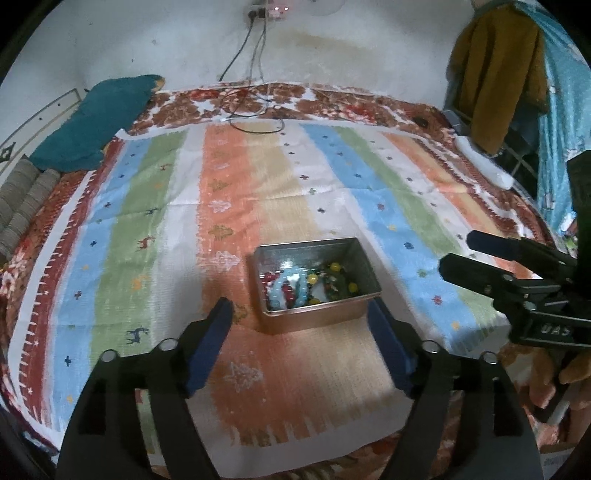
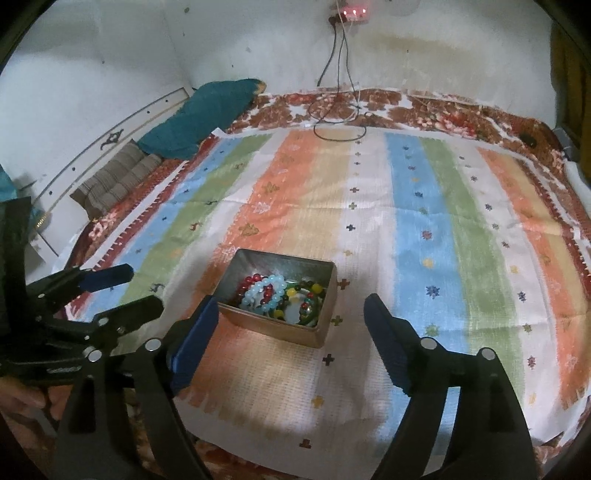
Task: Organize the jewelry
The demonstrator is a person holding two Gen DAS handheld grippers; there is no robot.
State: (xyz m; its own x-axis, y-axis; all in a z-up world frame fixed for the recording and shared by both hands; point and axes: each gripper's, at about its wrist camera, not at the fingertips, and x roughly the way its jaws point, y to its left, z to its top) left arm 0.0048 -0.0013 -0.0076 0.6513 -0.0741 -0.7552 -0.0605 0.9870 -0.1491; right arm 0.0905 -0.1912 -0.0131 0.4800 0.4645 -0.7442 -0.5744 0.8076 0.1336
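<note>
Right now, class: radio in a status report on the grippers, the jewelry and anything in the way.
Left gripper open, empty. Right gripper open, empty. Bead bracelets piled in the metal tin on the striped cloth. Nothing blocking the tin.

Striped cloth [image 1: 258, 206] over a floral bedspread [image 1: 332, 99], teal pillow [image 1: 99, 118], black cables [image 1: 255, 122] near the wall.

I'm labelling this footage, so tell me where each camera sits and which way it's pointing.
Left wrist: on the left gripper, angled down at the metal tin of bead bracelets; open jaws; right gripper at its right.
Right wrist: on the right gripper, same tin; open jaws; a hand lower left.
Shared: tin, striped cloth, wall socket.
</note>
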